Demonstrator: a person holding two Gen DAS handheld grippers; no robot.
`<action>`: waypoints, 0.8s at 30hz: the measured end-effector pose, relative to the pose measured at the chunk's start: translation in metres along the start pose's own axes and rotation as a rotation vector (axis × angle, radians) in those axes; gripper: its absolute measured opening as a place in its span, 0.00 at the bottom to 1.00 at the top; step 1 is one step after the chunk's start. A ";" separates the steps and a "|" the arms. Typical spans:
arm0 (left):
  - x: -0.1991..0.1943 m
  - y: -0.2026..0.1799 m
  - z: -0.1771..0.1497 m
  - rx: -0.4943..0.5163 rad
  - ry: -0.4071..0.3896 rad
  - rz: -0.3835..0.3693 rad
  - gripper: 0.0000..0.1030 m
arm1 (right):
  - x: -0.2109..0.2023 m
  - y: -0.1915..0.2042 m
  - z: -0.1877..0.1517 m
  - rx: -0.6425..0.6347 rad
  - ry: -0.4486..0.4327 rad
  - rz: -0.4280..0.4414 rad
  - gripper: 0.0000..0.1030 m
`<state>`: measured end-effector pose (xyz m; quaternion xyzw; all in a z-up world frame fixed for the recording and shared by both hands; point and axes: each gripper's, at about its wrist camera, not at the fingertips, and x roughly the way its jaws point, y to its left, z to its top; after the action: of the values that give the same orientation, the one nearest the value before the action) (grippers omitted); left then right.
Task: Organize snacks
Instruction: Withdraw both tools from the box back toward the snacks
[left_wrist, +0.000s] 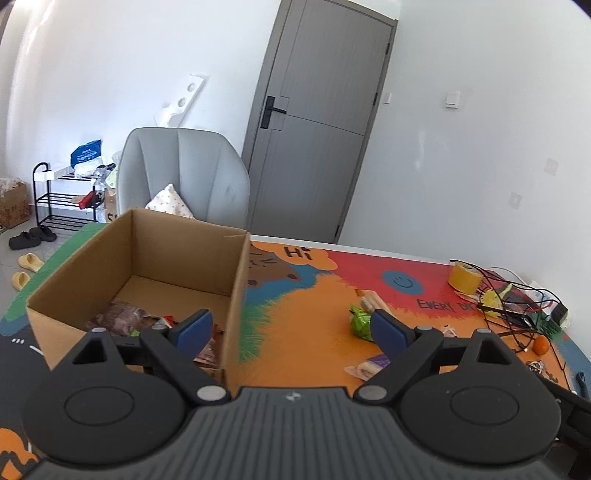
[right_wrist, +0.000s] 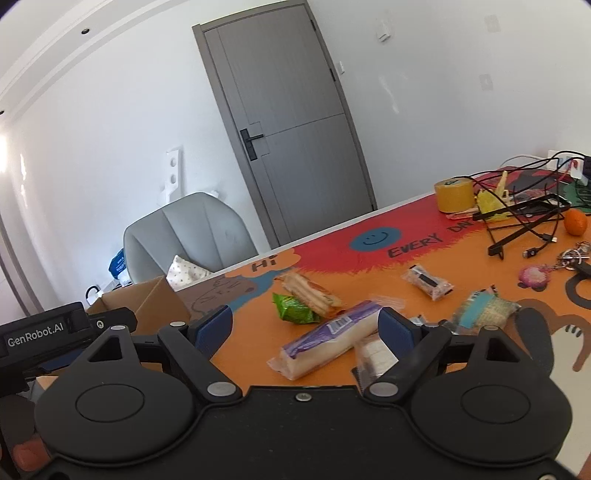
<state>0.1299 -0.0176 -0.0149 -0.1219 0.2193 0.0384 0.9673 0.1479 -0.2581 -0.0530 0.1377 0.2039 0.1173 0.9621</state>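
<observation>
An open cardboard box (left_wrist: 236, 295) stands on the colourful table mat; a few snack packets (left_wrist: 122, 317) lie inside it. My left gripper (left_wrist: 291, 332) is open and empty, hovering over the box's right wall. My right gripper (right_wrist: 306, 332) is open and empty above a purple-and-white wrapped snack (right_wrist: 325, 339). Near it lie a green packet (right_wrist: 295, 310), a wrapped sandwich (right_wrist: 310, 291), a small white packet (right_wrist: 376, 354), a clear packet with a dark bar (right_wrist: 426, 282) and a teal packet (right_wrist: 484, 310). The box also shows in the right wrist view (right_wrist: 147, 299).
A yellow tape roll (right_wrist: 452, 194), tangled black cables (right_wrist: 524, 218), an orange (right_wrist: 575, 222) and keys (right_wrist: 572, 254) sit at the table's far right. A grey chair (left_wrist: 184, 173) and a grey door (left_wrist: 317, 122) stand behind the table. The left gripper's body (right_wrist: 55, 332) shows left of my right gripper.
</observation>
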 end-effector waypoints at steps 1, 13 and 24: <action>0.002 -0.004 -0.002 0.004 0.004 -0.010 0.89 | -0.001 -0.006 0.000 0.008 0.000 -0.014 0.84; 0.031 -0.053 -0.014 0.075 0.045 -0.098 0.85 | 0.002 -0.066 -0.006 0.105 0.013 -0.139 0.82; 0.073 -0.084 -0.025 0.142 0.106 -0.128 0.81 | 0.017 -0.104 -0.008 0.164 0.036 -0.213 0.78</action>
<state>0.1960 -0.1034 -0.0506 -0.0686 0.2642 -0.0454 0.9610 0.1774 -0.3492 -0.0987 0.1913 0.2434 0.0000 0.9509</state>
